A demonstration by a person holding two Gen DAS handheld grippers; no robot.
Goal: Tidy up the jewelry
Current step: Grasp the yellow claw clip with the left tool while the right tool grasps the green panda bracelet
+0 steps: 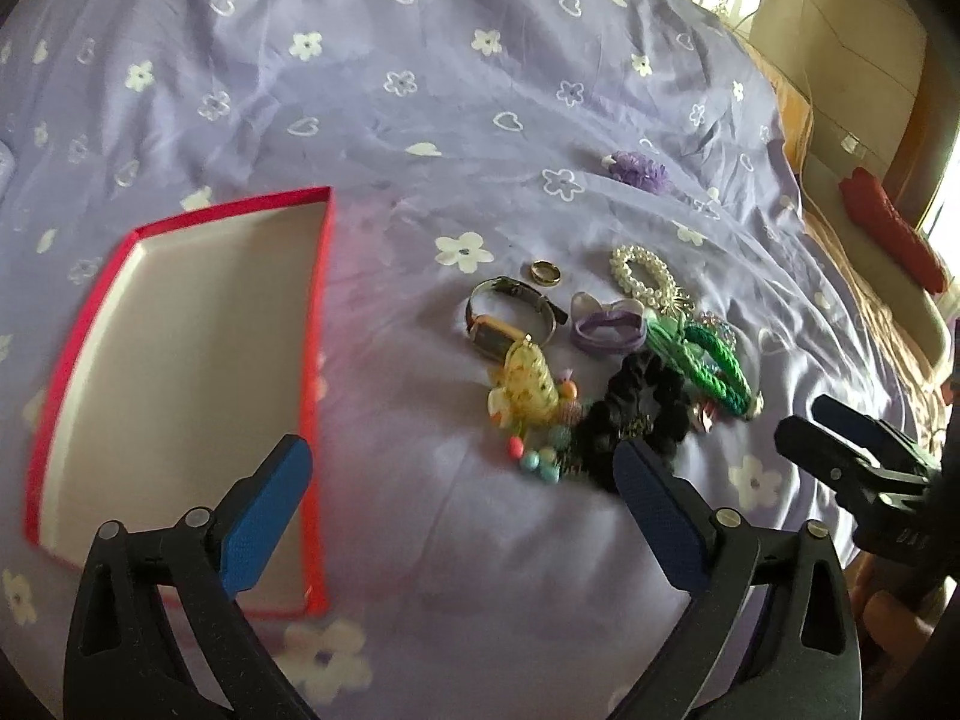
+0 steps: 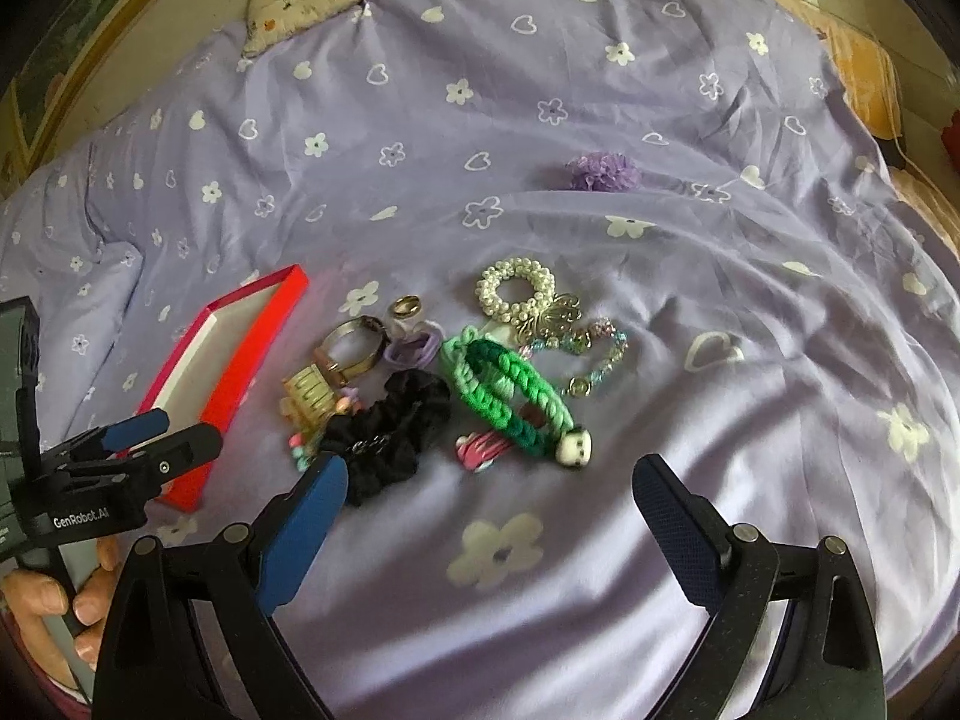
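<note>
On my far left lies the red tray (image 1: 180, 372), shallow with a white floor, flat on the bed's lilac sheet (image 1: 420, 120) and holding nothing. My left gripper (image 1: 459, 480) hangs over the sheet with its blue-padded fingers (image 1: 267, 516) spread wide apart and nothing between them; one pad overlaps the tray's near right edge in my view, the other sits in front of the black scrunchie (image 1: 636, 414).

Right of the tray, well clear of it, is the jewelry heap. First the watch (image 1: 510, 318) with its band curled up, and a gold ring (image 1: 545, 272) just behind it. In front of the watch is a yellow-green hair clip (image 1: 528, 387), with a cluster of coloured beads (image 1: 540, 459) nearer me. Next comes a lilac hair tie (image 1: 606, 324), touching the black scrunchie's far side. Behind that sits the pearl bracelet (image 2: 516, 291), with a gold butterfly piece (image 2: 555, 315) against it. The green braided bracelet (image 2: 510, 390) runs diagonally beside the scrunchie, ending in a small white charm (image 2: 573, 450), and a pink striped clip (image 2: 480, 450) peeks from under it. A pastel bead bracelet (image 2: 600, 354) lies just right of the green one. Farther back, alone, is a purple ruffled scrunchie (image 2: 603, 171).

My right gripper (image 2: 489, 492) hovers near the heap's front, fingers (image 2: 303, 534) parted wide, empty. A hand (image 2: 54, 600) grips the left tool's handle at the right wrist view's lower left.
</note>
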